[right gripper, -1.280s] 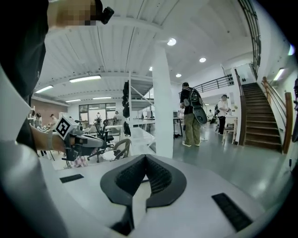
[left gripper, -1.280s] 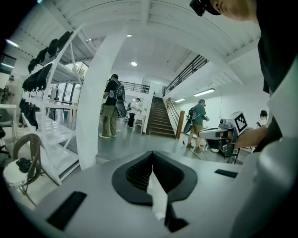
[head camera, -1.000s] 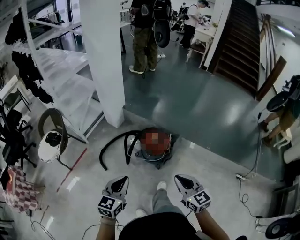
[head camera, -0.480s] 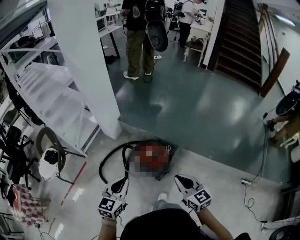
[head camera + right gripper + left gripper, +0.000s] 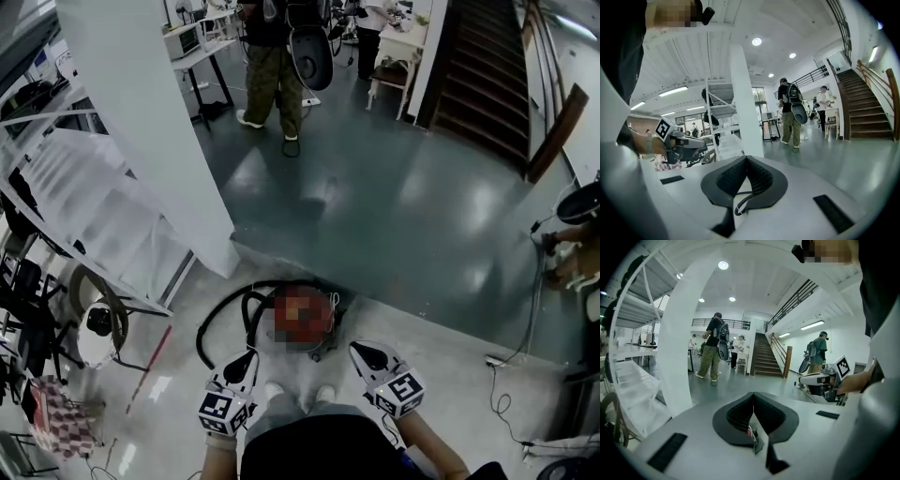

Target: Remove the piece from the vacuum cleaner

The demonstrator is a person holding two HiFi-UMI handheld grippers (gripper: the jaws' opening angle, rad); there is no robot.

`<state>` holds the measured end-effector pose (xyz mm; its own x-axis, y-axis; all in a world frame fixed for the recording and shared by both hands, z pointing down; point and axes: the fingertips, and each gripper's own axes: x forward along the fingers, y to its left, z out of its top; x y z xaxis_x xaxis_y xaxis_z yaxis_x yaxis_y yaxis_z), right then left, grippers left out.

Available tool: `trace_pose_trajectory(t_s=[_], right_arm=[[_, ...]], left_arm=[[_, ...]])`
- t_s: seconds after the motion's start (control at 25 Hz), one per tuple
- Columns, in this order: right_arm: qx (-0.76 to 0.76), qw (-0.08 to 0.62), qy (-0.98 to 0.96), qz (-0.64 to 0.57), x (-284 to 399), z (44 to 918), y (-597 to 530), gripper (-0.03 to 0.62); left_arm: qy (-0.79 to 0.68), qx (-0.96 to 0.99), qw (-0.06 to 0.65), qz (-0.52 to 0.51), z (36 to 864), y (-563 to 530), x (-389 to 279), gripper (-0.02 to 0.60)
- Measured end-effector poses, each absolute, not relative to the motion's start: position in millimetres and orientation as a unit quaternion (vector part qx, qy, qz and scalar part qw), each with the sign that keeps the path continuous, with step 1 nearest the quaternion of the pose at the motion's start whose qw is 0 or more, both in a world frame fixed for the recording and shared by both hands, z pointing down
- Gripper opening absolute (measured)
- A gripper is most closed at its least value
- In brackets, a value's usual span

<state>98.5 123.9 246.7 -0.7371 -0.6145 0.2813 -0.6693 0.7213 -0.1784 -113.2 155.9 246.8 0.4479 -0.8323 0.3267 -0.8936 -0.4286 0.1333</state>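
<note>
Bright ceiling lights (image 5: 723, 265), glare on glossy floor (image 5: 478, 220), fisheye-warped edges, sharp focus

an open lab-style workspace, with polished floor (image 5: 394, 206), wooden staircase (image 5: 483, 84), work table (image 5: 208, 52), white metal rack (image 5: 89, 202).

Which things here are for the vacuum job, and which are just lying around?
For the job: red vacuum cleaner, black hose, left tool, right tool.
Just lying about: white pillar, wooden stairs, floor cable, checked cloth.
</note>
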Motion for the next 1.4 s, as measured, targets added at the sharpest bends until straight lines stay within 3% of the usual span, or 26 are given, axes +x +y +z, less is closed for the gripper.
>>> trace_pose_trajectory(t_s=[0.8, 1.4], right_arm=[[0.474, 0.109, -0.859, 0.160, 49.3, 260.7, 62.0, 0.029], [0.498, 0.163, -0.810, 0.265, 63.3, 388.1, 16.2, 0.030]], left_arm=[[-0.379, 0.903, 0.151, 0.135, 277.4, 43.4, -156.7, 0.020], [-0.370, 0.884, 0.201, 0.203, 337.2, 14.6, -173.2, 0.020]])
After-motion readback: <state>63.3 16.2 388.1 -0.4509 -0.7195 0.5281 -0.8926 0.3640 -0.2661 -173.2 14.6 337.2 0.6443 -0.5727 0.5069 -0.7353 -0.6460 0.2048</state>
